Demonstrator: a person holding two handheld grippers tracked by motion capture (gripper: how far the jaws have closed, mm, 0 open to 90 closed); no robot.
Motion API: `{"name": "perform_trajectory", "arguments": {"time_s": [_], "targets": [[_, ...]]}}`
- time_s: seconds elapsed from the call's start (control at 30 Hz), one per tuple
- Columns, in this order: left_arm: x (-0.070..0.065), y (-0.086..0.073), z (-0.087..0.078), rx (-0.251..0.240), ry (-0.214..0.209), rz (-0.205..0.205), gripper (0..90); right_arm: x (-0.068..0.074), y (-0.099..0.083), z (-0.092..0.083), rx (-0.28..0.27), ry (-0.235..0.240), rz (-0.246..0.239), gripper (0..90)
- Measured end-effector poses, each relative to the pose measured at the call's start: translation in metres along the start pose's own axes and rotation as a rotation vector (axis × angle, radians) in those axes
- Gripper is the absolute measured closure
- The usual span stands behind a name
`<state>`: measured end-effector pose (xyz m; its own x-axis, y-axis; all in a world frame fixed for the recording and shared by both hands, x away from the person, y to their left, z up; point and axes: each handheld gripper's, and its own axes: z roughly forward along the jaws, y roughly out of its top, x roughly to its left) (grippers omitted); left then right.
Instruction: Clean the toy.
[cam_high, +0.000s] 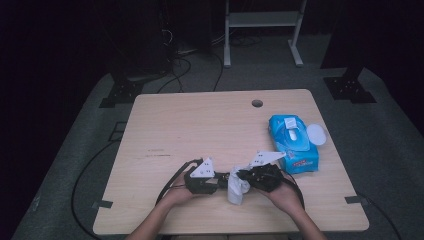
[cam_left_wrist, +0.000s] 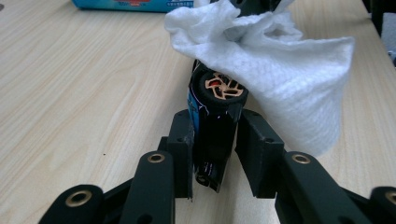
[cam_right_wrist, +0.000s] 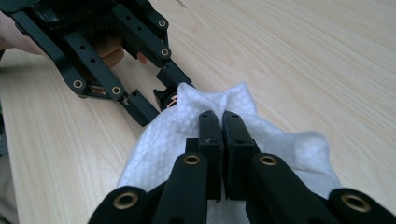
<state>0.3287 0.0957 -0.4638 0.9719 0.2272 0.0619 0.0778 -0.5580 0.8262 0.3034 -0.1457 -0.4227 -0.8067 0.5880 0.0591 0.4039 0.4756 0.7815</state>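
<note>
My left gripper (cam_high: 222, 178) (cam_left_wrist: 217, 119) is shut on a small black toy car (cam_left_wrist: 215, 130) with blue trim and an orange-spoked wheel, held on its side above the table. My right gripper (cam_high: 241, 175) (cam_right_wrist: 220, 119) is shut on a bunched white wet wipe (cam_high: 237, 191) (cam_right_wrist: 163, 140). The wipe (cam_left_wrist: 289, 79) drapes over the far end of the car and hangs down toward the table. In the right gripper view the left gripper (cam_right_wrist: 159, 95) faces me, with the car (cam_right_wrist: 169, 99) mostly hidden behind the wipe. Both grippers meet near the table's front edge.
A blue pack of wet wipes (cam_high: 292, 145) lies at the right of the wooden table (cam_high: 200, 125), its round white lid (cam_high: 316, 134) flipped open. A cable hole (cam_high: 257, 103) sits near the far edge. Cables trail from both grippers over the front edge.
</note>
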Motion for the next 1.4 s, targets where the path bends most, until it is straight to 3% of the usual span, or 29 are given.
{"name": "perform_trajectory", "arguments": {"time_s": [0.23,0.3,0.53,0.6,0.73,0.83,0.9,1.03,1.1,1.17,1.2,1.27,1.33,1.4], "targets": [[0.006,-0.003,-0.009,-0.006,0.032,0.018,71.2,0.001,0.013,0.011,-0.007,-0.029,-0.014,87.3],[0.006,-0.004,-0.009,-0.007,0.034,0.017,71.2,0.002,0.019,0.016,-0.021,-0.012,-0.008,87.3],[0.010,-0.008,-0.014,0.003,0.051,0.024,71.0,0.013,0.034,0.036,-0.007,0.002,-0.056,87.3],[0.012,-0.011,-0.016,0.008,0.057,0.014,71.2,0.010,0.033,0.036,-0.005,-0.005,-0.054,87.3],[0.015,-0.013,-0.019,0.004,0.061,0.002,71.6,0.000,0.029,0.031,0.009,-0.072,-0.045,87.3],[0.015,-0.013,-0.018,0.001,0.061,0.000,71.6,0.000,0.026,0.031,-0.006,-0.059,-0.022,87.3],[0.015,-0.014,-0.018,-0.002,0.061,-0.006,71.6,0.007,0.028,0.033,-0.027,-0.009,-0.018,87.3],[0.015,-0.015,-0.019,-0.002,0.064,0.000,71.6,0.019,0.032,0.039,-0.015,-0.002,-0.082,87.2],[0.015,-0.015,-0.019,-0.001,0.068,-0.003,71.9,0.014,0.030,0.036,-0.019,-0.011,-0.065,87.0],[0.015,-0.015,-0.020,-0.002,0.069,-0.005,72.0,0.005,0.027,0.031,-0.009,-0.095,-0.068,87.1],[0.016,-0.015,-0.020,-0.002,0.069,-0.006,72.0,-0.001,0.025,0.029,-0.004,-0.111,-0.045,87.1],[0.016,-0.015,-0.019,-0.004,0.070,-0.004,72.0,-0.008,0.021,0.025,-0.026,-0.086,0.014,87.3],[0.016,-0.015,-0.019,-0.005,0.068,-0.005,72.0,-0.004,0.022,0.027,-0.023,-0.086,0.000,87.3],[0.016,-0.015,-0.019,-0.006,0.068,-0.007,72.0,0.005,0.026,0.032,-0.028,-0.056,-0.023,87.3]]}}
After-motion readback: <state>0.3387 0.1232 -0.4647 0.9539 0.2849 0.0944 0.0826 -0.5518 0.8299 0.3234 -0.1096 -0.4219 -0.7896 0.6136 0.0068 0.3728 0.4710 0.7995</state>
